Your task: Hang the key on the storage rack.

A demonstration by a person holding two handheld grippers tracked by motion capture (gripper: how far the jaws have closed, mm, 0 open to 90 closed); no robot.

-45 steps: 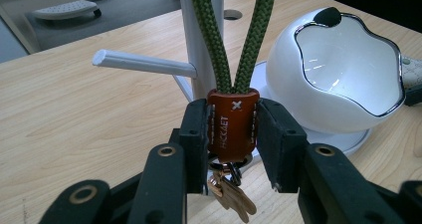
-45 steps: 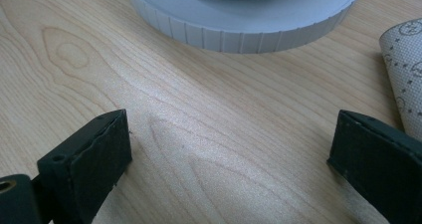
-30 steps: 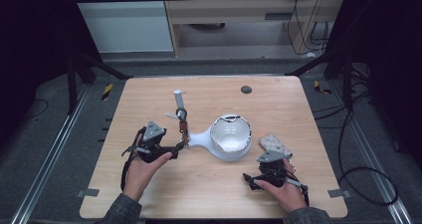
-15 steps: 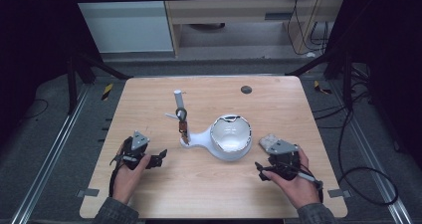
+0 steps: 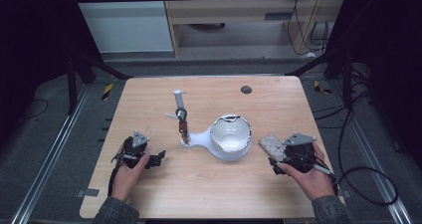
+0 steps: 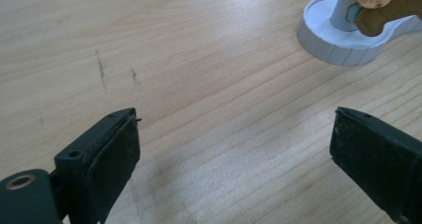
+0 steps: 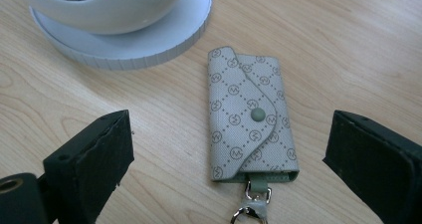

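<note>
Both the left gripper [image 5: 158, 159] and the right gripper [image 5: 272, 160] are held wide; a key pouch [image 7: 251, 113] lies at the right gripper's twelve o'clock.

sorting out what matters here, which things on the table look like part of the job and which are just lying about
Likely part of the job:
- key pouch, lying between the open jaws of the right gripper
- white bowl stand
- keyring hanging on the stand's post
- left gripper, open over bare wood

Likely just lying about:
- dark round spot near the table's far edge
</note>
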